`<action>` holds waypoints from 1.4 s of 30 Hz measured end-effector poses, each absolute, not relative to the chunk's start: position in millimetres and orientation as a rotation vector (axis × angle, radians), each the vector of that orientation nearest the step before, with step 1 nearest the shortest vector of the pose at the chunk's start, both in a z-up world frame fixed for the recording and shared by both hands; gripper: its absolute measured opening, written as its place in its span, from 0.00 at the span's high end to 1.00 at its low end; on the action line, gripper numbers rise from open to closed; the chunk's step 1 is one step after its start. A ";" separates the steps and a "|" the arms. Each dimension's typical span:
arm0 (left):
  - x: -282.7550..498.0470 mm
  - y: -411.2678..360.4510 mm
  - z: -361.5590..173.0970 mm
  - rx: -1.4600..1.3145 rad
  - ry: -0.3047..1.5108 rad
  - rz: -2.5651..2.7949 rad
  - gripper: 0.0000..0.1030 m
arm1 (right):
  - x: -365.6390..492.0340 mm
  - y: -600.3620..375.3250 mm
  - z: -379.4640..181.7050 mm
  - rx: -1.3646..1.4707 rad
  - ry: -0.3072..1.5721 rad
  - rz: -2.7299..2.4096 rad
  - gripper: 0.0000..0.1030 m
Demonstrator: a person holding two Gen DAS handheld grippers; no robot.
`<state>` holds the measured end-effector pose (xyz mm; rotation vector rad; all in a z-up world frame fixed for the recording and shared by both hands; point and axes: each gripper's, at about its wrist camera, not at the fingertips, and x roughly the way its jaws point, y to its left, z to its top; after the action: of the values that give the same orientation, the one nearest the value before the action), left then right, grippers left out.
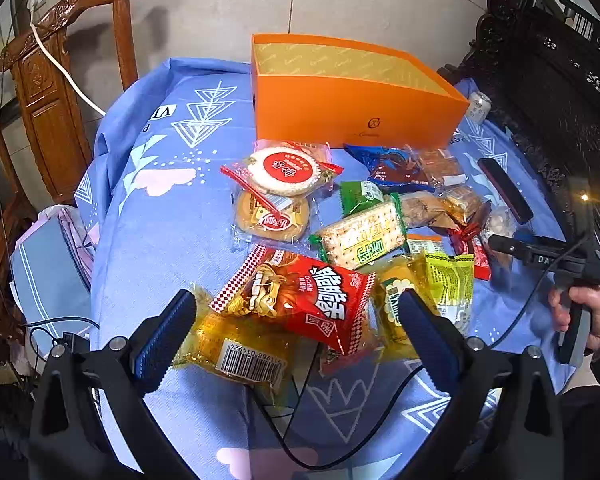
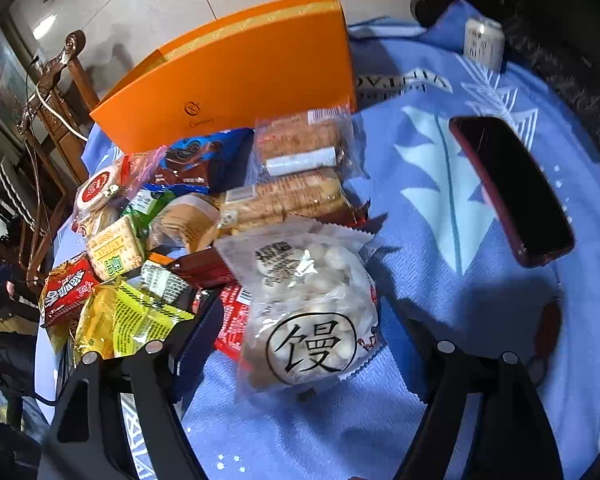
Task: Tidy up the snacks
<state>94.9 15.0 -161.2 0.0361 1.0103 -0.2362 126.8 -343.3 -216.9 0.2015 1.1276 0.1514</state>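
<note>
An open orange box stands at the back of the blue tablecloth, with a heap of wrapped snacks in front of it. My left gripper is open and straddles a red snack bag that lies on a yellow barcode packet. In the right wrist view my right gripper is open around a white bag of small buns; its pads stand just off the bag's edges. The right gripper also shows at the heap's right side, held by a hand. The orange box is behind.
A dark phone lies on the cloth right of the heap, and a white can stands at the back right. A carved wooden chair is on the left, dark carved furniture on the right. A black cable crosses the near cloth.
</note>
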 end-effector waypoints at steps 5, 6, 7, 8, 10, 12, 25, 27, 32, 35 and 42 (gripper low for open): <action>99.5 14.5 -173.6 0.049 1.049 -0.233 0.04 | 129.0 -345.2 -227.2 0.206 1.139 0.144 0.40; 100.5 14.2 -176.3 0.048 1.057 -0.235 0.04 | 128.5 -345.4 -227.0 0.202 1.139 0.141 0.45; 102.9 13.9 -180.3 0.044 1.071 -0.236 0.04 | 127.5 -345.4 -225.8 0.197 1.134 0.139 0.50; 104.4 13.6 -182.8 0.040 1.079 -0.239 0.04 | 126.3 -345.1 -223.8 0.191 1.128 0.135 0.53; 107.8 13.2 -188.1 0.033 1.091 -0.248 0.04 | 122.6 -343.7 -217.4 0.177 1.117 0.124 0.58; 112.4 11.1 -195.2 0.035 1.106 -0.256 0.04 | 117.2 -344.2 -210.2 0.187 1.094 0.131 0.59; 141.8 -10.3 -243.0 0.121 1.192 -0.271 0.04 | 95.3 -333.3 -178.4 0.240 1.032 0.157 0.60; 146.2 -9.6 -248.2 0.106 1.195 -0.273 0.04 | 95.2 -331.3 -178.3 0.229 1.033 0.160 0.60; 147.8 -8.4 -253.8 0.115 1.192 -0.281 0.04 | 97.1 -333.9 -184.4 0.216 1.053 0.156 0.60; 144.1 -7.0 -252.2 0.105 1.164 -0.291 0.05 | 97.0 -335.8 -180.3 0.228 1.045 0.157 0.60; 136.0 4.0 -241.3 0.057 1.116 -0.309 0.36 | 97.2 -333.4 -172.2 0.254 1.025 0.154 0.60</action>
<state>136.0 4.0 -241.3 0.0570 1.1156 -0.3087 97.2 -333.4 -172.2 0.2536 1.0253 0.1540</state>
